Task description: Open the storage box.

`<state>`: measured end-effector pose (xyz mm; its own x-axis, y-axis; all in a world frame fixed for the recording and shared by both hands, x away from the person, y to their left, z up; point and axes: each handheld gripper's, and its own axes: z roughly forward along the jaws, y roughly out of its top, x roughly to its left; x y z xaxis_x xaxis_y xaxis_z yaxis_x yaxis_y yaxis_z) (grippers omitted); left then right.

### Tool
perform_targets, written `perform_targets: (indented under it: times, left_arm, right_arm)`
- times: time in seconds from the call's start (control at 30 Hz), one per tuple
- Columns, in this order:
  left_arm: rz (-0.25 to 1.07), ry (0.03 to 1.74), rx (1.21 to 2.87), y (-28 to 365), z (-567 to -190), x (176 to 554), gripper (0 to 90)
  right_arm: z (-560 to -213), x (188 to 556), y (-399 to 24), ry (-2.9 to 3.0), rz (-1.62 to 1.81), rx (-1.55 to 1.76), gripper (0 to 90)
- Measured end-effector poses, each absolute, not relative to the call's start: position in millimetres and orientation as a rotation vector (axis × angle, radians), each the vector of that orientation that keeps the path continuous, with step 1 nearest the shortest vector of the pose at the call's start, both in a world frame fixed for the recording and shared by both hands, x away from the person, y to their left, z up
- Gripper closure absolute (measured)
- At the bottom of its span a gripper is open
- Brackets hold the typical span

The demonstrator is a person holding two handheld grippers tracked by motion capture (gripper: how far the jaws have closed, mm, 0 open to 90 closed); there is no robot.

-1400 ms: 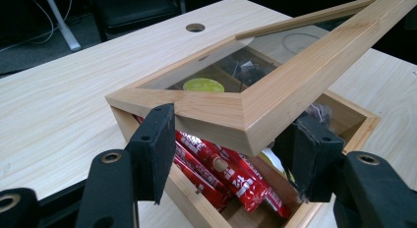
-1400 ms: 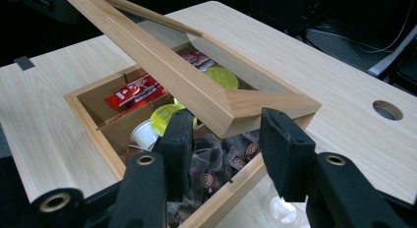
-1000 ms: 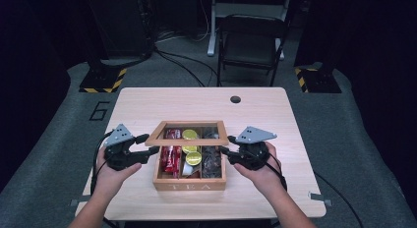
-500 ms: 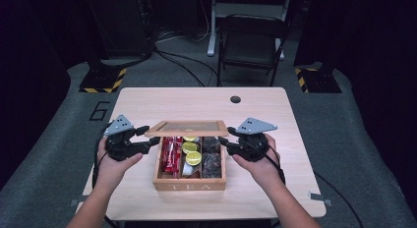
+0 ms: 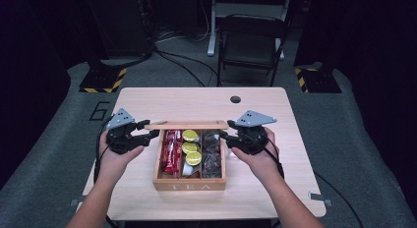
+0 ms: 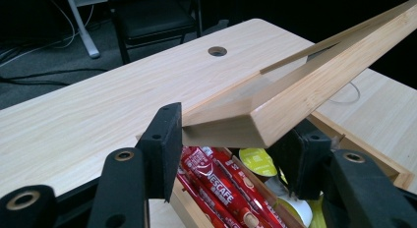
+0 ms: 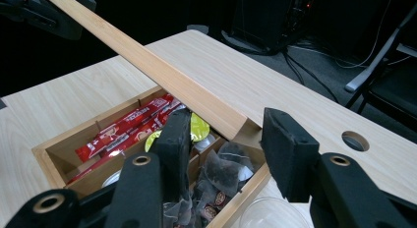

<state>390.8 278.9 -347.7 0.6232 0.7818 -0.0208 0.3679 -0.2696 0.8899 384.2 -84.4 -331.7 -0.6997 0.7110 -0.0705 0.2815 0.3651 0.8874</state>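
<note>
An open wooden tea box (image 5: 189,185) sits mid-table, holding red coffee sticks (image 5: 171,149), yellow-lidded capsules (image 5: 191,147) and dark tea bags (image 5: 212,152). Its wooden lid (image 5: 187,125) is lifted clear and stands over the box's far edge. My left gripper (image 5: 152,134) holds the lid's left end. Its jaws have just been closing, and the lid corner (image 6: 255,115) sits pressed between them (image 6: 231,139). My right gripper (image 5: 223,136) is shut on the lid's right end (image 7: 236,125), the jaws on either side of it (image 7: 228,127).
A round cable hole (image 5: 235,99) marks the table's far side. A dark chair (image 5: 251,41) and cables stand on the floor beyond the table. Bare wood lies left, right and behind the box.
The lid, flat on the box a second ago, has risen and swung toward the far edge, uncovering the compartments. Both hands moved up and away with it.
</note>
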Motion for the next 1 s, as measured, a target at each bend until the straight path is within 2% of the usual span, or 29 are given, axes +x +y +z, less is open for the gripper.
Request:
perform_targets:
  times: [0.27, 0.77, 1.0]
  left_arm:
    - [0.56, 0.946, 1.845, 278.4, -345.8, 394.8, 55.2]
    - [0.559, 0.947, 1.82, 279.3, -347.2, 395.2, 55.4]
    - [0.556, 0.942, 1.818, 280.2, -348.0, 395.1, 55.2]
  right_arm:
    - [-329.1, 390.5, -84.2, 2.151, 1.31, 0.853, 54.3]
    - [-331.0, 392.9, -82.4, 2.126, 1.326, 0.866, 52.4]
    - [-335.8, 380.9, -86.4, 2.085, 1.342, 0.865, 52.6]
